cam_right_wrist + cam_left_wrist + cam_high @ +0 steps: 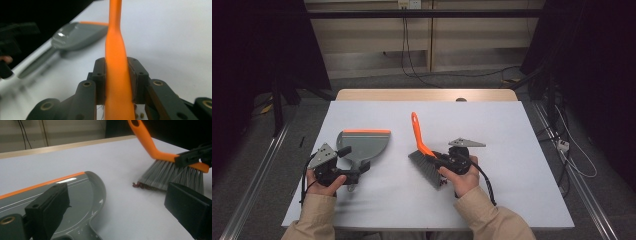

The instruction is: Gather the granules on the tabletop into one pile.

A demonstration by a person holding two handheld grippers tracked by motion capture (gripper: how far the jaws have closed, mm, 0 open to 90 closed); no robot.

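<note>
Brush [117,75] between right gripper [117,80] pads

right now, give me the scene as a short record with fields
surface: white table
right gripper: shut on the orange brush handle
brush: grey bristles down on the table, handle pointing away from the person
debris: small dark red bits at the bristle tips
left gripper: open, jaws on either side of the dustpan's handle end
dustpan: grey, lying flat, orange lip on the far edge
gap: brush and dustpan apart
</note>
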